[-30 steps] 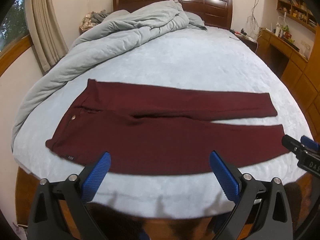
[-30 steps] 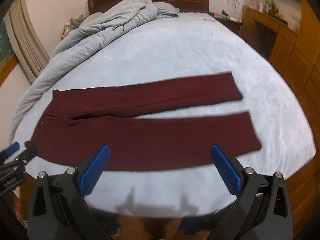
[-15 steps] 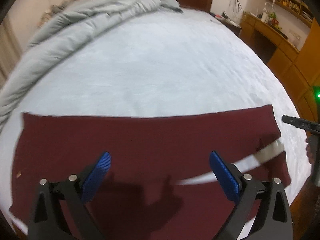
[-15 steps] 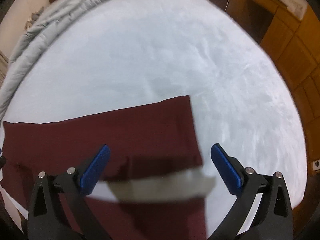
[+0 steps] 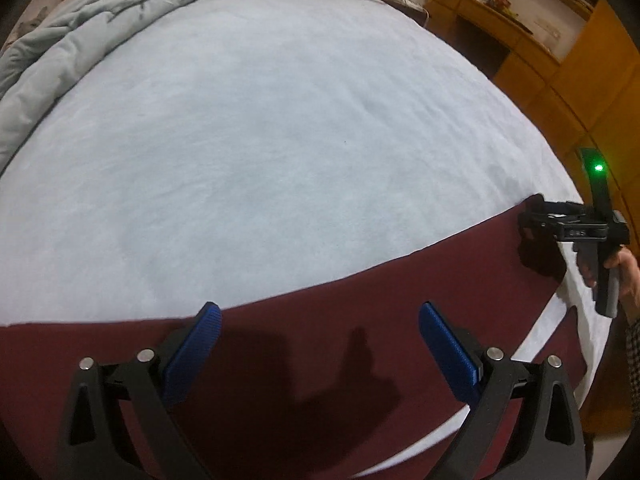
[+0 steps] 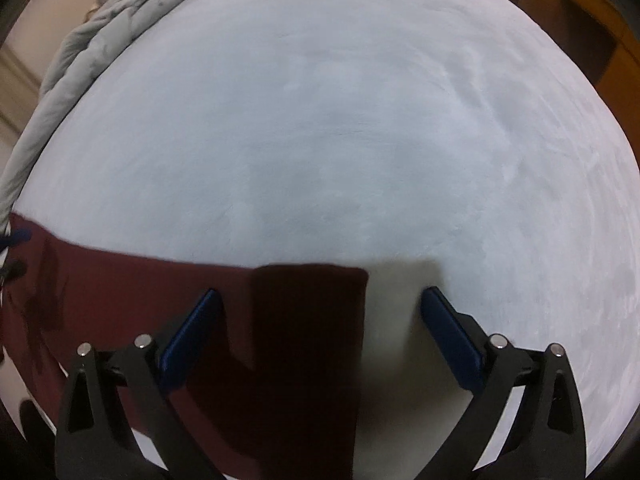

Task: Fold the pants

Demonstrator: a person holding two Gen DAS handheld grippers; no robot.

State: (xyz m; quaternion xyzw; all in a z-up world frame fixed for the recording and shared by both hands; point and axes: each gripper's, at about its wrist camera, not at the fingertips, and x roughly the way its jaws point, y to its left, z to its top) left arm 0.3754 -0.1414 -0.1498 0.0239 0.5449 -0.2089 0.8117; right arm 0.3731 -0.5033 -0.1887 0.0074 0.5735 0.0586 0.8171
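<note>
Dark red pants (image 5: pixel 320 340) lie flat across the pale blue bed (image 5: pixel 280 140), legs pointing right. My left gripper (image 5: pixel 320 344) is open, low over the far leg near its middle. My right gripper (image 6: pixel 320 320) is open, low over the hem end of the far leg (image 6: pixel 308 320), whose edge lies between its fingers. The right gripper also shows in the left wrist view (image 5: pixel 576 232) at the leg's hem. The left gripper's tip shows at the left edge of the right wrist view (image 6: pixel 16 236).
A grey duvet (image 5: pixel 100 12) is bunched along the bed's far left side. Wooden cabinets and a desk (image 5: pixel 540 40) stand to the right of the bed. The bed's near edge lies just under both grippers.
Both grippers have moved forward and down from a high view of the whole pants to just above the far leg. Both have stayed open.
</note>
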